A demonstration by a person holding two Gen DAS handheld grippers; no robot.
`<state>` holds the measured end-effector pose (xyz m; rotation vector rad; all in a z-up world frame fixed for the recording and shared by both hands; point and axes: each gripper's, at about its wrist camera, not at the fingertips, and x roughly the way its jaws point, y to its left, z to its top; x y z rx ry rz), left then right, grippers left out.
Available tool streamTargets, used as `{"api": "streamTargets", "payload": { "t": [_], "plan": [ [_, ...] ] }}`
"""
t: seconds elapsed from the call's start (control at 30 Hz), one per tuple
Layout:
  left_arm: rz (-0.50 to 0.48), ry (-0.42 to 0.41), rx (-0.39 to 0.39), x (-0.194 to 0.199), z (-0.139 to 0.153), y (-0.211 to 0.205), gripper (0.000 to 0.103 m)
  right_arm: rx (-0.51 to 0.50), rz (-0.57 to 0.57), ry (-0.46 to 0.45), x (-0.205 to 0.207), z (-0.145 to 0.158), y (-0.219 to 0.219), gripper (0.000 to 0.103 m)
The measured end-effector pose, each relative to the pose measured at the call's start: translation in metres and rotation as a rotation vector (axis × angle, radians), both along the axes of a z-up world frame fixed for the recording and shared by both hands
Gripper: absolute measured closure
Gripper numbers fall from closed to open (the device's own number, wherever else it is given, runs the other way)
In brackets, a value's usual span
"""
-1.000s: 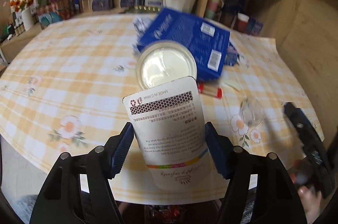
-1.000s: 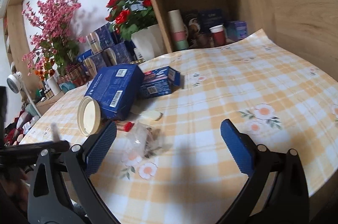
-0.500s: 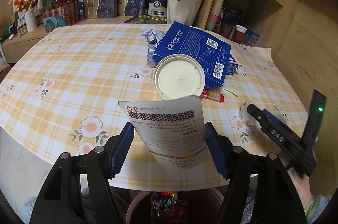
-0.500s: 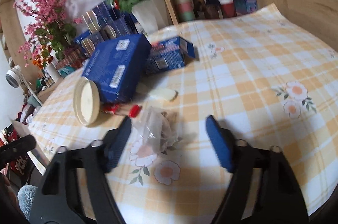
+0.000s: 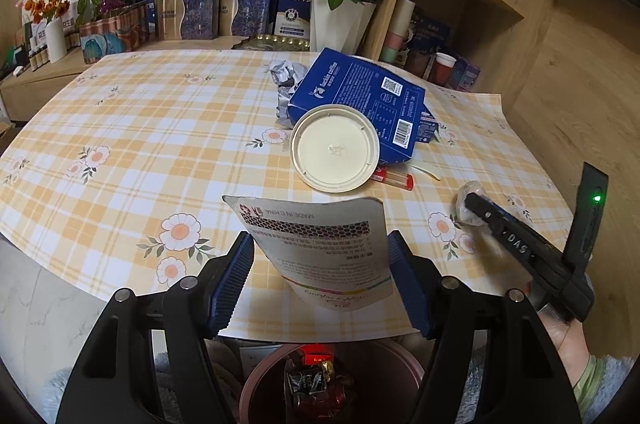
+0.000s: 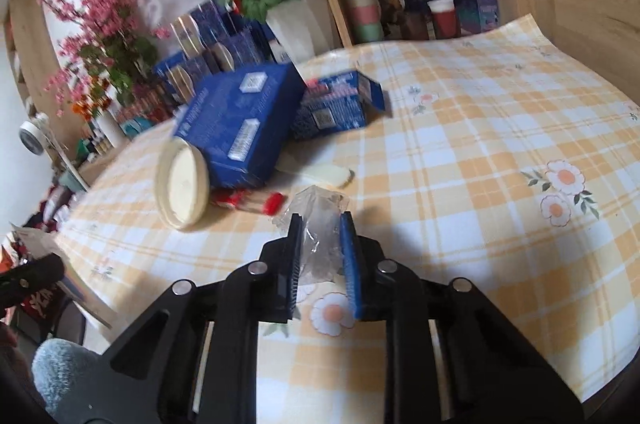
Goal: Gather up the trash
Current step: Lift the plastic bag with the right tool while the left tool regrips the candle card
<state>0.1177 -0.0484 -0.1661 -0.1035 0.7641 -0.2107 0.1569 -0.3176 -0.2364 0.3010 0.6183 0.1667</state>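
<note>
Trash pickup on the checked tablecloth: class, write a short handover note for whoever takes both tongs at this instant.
Left tongs: shut on the printed paper pouch, held above the table edge, over the bin.
Right tongs: closed on the clear plastic wrapper, which is still low at the tablecloth.
Done: the bin already holds some wrappers.
Left: drop the pouch, then bin the wrapper. Still on the table: round cream lid, large blue box, small blue box, red-capped tube, crumpled silver foil, and a pale flat piece.
</note>
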Motion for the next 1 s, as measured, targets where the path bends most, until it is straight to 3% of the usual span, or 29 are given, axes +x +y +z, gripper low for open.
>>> {"api": "streamTargets", "payload": {
  "t": [0.1, 0.13, 0.17, 0.3, 0.4, 0.47, 0.53, 0.6, 0.67, 0.8, 0.87, 0.93, 1.0],
  "plan": [
    [-0.016, -0.013, -0.014, -0.008, 0.006, 0.003, 0.037, 0.039, 0.008, -0.035, -0.012, 0.008, -0.004, 0.082],
    [-0.022, -0.018, -0.018, -0.011, 0.008, 0.004, 0.042, 0.055, 0.013, -0.038, -0.016, 0.01, -0.005, 0.082],
    [-0.032, -0.019, -0.023, -0.014, 0.01, 0.005, 0.057, 0.07, 0.018, -0.042, -0.02, 0.012, -0.006, 0.082],
    [-0.048, -0.002, -0.035, -0.023, 0.009, 0.011, 0.059, 0.071, 0.034, -0.069, -0.038, 0.023, -0.002, 0.083],
    [-0.081, -0.011, -0.048, -0.027, 0.006, 0.012, 0.07, 0.043, 0.055, -0.088, -0.053, 0.03, 0.007, 0.083],
    [-0.116, -0.03, -0.02, -0.024, 0.001, 0.009, 0.075, 0.023, 0.065, -0.089, -0.062, 0.032, 0.013, 0.083],
    [-0.091, -0.016, -0.005, -0.016, -0.005, 0.016, 0.075, 0.0, 0.069, -0.083, -0.068, 0.032, 0.018, 0.083],
    [-0.033, 0.032, -0.086, -0.009, -0.011, 0.036, 0.071, -0.022, 0.071, -0.077, -0.073, 0.032, 0.021, 0.084],
    [0.062, 0.072, -0.116, -0.005, -0.018, 0.053, 0.036, -0.044, 0.076, -0.074, -0.078, 0.032, 0.022, 0.084],
    [0.072, 0.1, -0.083, 0.008, -0.028, 0.048, 0.036, -0.066, 0.06, -0.061, -0.081, 0.03, 0.019, 0.084],
    [0.064, 0.081, -0.008, 0.018, -0.03, 0.033, 0.052, -0.052, 0.047, -0.054, -0.08, 0.028, 0.014, 0.084],
    [0.069, 0.1, 0.013, 0.028, -0.036, 0.027, 0.065, -0.035, 0.038, -0.055, -0.079, 0.029, 0.01, 0.084],
    [0.108, 0.132, 0.011, 0.04, -0.044, 0.026, 0.066, -0.025, 0.037, -0.061, -0.08, 0.029, 0.007, 0.084]
  ]
}}
